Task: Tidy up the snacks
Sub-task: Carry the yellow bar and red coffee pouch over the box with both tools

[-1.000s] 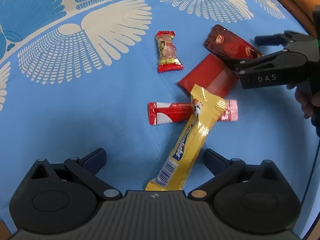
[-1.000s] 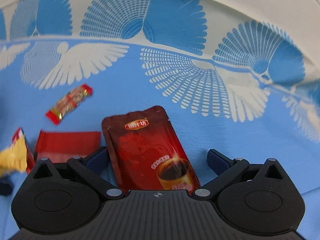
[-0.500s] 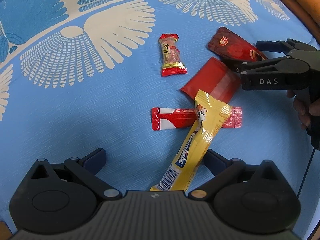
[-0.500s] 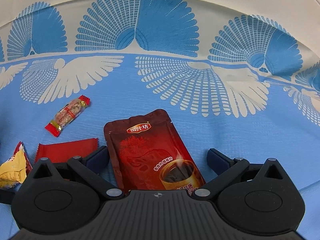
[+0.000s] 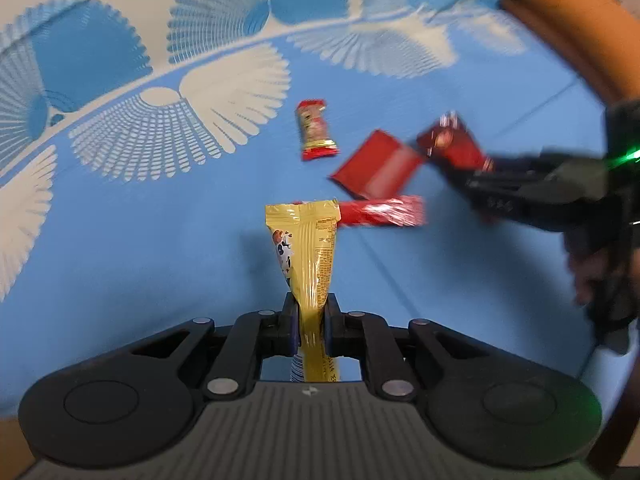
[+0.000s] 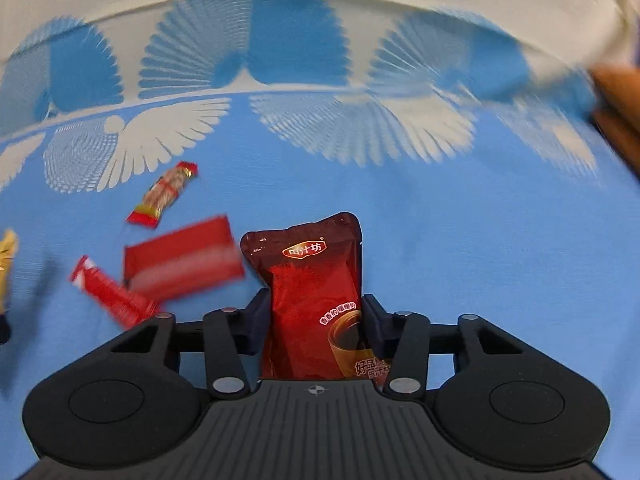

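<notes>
My left gripper [image 5: 311,303] is shut on a long yellow snack bar [image 5: 308,248] and holds it off the blue cloth. My right gripper [image 6: 314,306] is shut on a dark red drink pouch [image 6: 314,292] and holds it upright; the pouch also shows in the left wrist view [image 5: 454,146], with the right gripper [image 5: 472,184] beside it. On the cloth lie a flat red packet [image 5: 376,168] [image 6: 182,260], a long red bar [image 5: 380,211] [image 6: 114,294] and a small red-and-gold candy [image 5: 315,130] [image 6: 164,194].
The blue cloth with white fan patterns [image 5: 140,220] covers the whole surface. An orange-brown object [image 5: 576,20] lies at the far right edge, also seen in the right wrist view [image 6: 616,100]. A hand [image 5: 600,272] holds the right gripper.
Both grippers have gone from open to shut. The left has lifted the yellow bar off the long red bar; the right has lifted the dark red pouch. Both views are blurred by motion.
</notes>
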